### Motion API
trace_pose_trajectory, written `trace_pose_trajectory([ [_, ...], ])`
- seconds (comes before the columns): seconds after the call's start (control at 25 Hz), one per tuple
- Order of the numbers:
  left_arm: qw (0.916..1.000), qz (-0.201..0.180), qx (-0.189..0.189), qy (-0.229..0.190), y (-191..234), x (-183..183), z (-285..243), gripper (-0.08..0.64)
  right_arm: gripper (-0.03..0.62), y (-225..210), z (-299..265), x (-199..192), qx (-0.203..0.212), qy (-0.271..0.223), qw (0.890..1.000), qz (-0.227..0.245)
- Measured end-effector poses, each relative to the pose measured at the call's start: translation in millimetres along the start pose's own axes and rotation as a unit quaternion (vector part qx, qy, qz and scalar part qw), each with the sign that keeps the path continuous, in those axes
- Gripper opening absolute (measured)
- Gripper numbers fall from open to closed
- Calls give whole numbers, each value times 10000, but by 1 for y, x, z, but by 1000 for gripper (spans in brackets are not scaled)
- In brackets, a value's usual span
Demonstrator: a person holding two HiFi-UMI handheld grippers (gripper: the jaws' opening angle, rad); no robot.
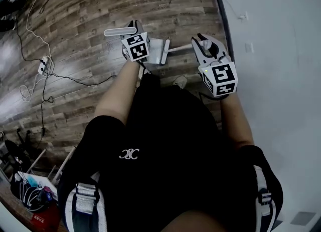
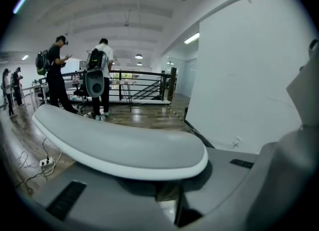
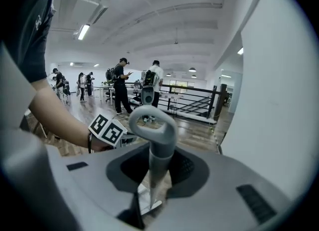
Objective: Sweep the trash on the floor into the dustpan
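On my feed both tools are held low in front of the operator's body, over the wood floor [image 1: 90, 15] and close to the white wall [image 1: 281, 35] on the right. The left gripper [image 1: 135, 27] is clenched on a wide grey-and-white handle [image 2: 119, 147]. It lies crosswise over the jaws, and in the head view it sticks out to the left of them. The right gripper [image 1: 201, 41] is clamped on a slim grey handle [image 3: 154, 140] with a loop at its end. It rises between the jaws, which press in on it from both sides. From the head view a thin shaft runs from the right jaws across to a white piece [image 1: 156, 51] sitting between the two grippers, just beside the left one. I cannot tell whether that piece is the dustpan or the brush head. A cable [image 1: 75, 78] and a power strip [image 1: 42, 65] lie on the floor well to the left. Through the right gripper view I see people [image 3: 122, 85] standing far off near a black railing [image 3: 194, 103].
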State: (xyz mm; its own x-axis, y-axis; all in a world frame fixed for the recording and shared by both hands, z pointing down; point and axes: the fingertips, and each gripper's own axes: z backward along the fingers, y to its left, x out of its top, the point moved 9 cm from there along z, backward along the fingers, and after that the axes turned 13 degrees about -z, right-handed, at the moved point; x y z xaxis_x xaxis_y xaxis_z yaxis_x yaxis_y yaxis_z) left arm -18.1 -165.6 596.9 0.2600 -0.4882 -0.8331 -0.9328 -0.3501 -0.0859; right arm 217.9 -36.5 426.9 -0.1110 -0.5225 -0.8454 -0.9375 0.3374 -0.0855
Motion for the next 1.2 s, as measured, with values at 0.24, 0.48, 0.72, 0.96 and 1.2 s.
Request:
trace_pose_trajectory([
  [0.24, 9969, -607, -502, 92, -11, 54, 20, 37, 91, -31, 48, 11, -753, -206, 9963, -368],
  [0.48, 9790, -1536, -1234, -530, -37, 114, 80, 35, 91, -47, 73, 22, -1117, -576, 9908, -492],
  [0.72, 9615, -2028, -1384, -1238, -55, 176, 122, 32, 91, -64, 76, 26, -1429, -765, 9844, -689],
  [0.96, 9545, -2115, -1357, -1607, -74, 218, 133, 31, 91, -79, 83, 31, -1603, -892, 9784, -954],
  [1.2, 9452, -2207, -1608, -1787, -96, 240, 134, 31, 91, -81, 91, 41, -1633, -969, 9768, -991],
])
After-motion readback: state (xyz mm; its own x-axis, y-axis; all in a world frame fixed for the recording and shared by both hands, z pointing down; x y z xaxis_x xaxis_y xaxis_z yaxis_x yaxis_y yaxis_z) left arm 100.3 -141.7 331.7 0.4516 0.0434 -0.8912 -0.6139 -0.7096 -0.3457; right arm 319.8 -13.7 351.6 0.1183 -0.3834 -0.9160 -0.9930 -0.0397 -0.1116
